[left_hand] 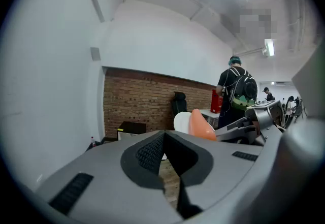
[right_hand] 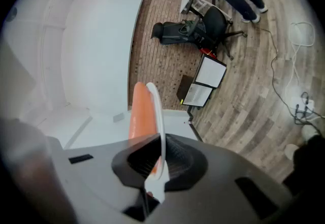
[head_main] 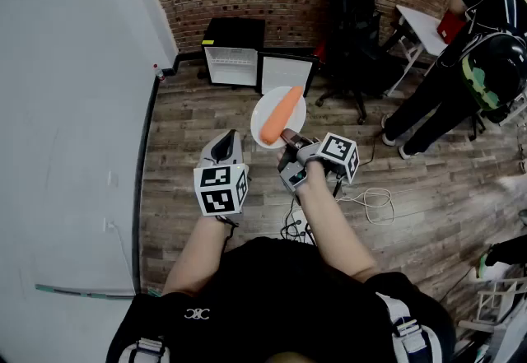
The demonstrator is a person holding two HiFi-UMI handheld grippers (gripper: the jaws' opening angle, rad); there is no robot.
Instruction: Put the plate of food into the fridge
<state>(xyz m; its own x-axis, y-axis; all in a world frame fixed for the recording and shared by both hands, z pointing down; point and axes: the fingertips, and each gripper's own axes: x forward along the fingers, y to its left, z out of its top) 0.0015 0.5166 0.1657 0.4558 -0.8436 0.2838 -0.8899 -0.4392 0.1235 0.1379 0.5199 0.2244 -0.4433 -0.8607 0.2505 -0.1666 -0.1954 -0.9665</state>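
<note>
While right hand-held gripper clamped stiff, fragile plate at its 6 o'clock rim, orange food looked slide-prone; left hand-held gripper closed, empty.

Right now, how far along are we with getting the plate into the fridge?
Done: the fridge has its door open, and the plate with its orange food is lifted. In hand: the right gripper clamps the plate's rim; the left gripper is shut and empty. Left: cross the floor to the fridge and set the plate inside.

Wood plank floor, open black mini fridge, office chair, white cables
</note>
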